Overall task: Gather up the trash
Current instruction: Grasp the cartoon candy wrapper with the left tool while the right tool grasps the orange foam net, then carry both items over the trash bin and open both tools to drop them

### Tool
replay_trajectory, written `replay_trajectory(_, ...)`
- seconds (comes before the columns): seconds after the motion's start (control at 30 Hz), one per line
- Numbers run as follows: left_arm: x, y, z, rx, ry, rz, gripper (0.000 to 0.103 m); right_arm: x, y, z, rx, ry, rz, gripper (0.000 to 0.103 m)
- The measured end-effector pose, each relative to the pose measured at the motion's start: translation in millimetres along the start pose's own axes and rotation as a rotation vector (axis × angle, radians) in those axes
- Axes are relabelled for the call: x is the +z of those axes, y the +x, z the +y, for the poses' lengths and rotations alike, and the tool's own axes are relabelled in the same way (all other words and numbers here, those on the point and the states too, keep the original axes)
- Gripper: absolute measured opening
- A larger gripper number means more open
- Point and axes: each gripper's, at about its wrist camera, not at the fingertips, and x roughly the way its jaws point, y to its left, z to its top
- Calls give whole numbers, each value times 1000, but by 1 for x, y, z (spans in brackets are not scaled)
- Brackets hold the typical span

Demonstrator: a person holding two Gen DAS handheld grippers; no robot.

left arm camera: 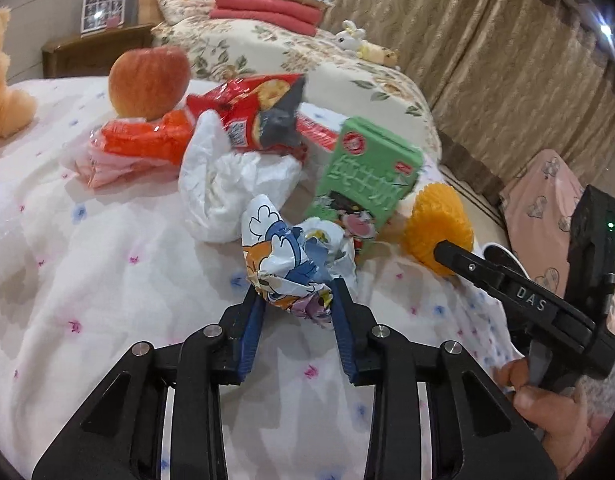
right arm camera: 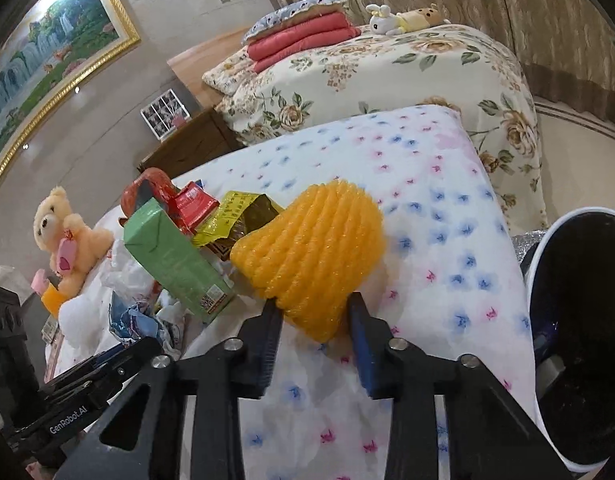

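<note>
My left gripper [left arm camera: 295, 300] fingers pinch the cartoon wrapper [left arm camera: 291, 268], right gripper [right arm camera: 313, 312] fingers squeeze the yellow foam fruit net [right arm camera: 311, 252], w/ milk carton [right arm camera: 175, 256] at 10 o'clock.

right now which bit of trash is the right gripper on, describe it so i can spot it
On the white dotted bedspread, find the litter pile with the green carton. Just right of it, nearest the bin, lies a foam fruit net between the right gripper fingers: the only ribbed, orange-yellow piece.

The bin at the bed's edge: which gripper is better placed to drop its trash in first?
Probably the right gripper: it grips the orange foam net, and the bin stands just beside it. The left gripper holds a crumpled cartoon wrapper.
</note>
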Motion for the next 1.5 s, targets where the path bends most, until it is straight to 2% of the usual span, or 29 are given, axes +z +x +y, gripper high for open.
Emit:
replay_trajectory(0.3,-21,-19,-18,-41,41,6,30,-18,-35,-16,8,23,-37,27)
replay_trajectory(0.6,-26,-27,-52,-95,102,6,30,-33,-72,-32,-12,46,-72,27)
replay_trajectory(0.9,-33,-26,-85,-135,164,22,30,-47,-101,-53,-41,75,-101,27)
replay_trajectory(1.5,-36,-14,-138,-183,261,45,30,-63,-135,-90,-93,127,-137,27)
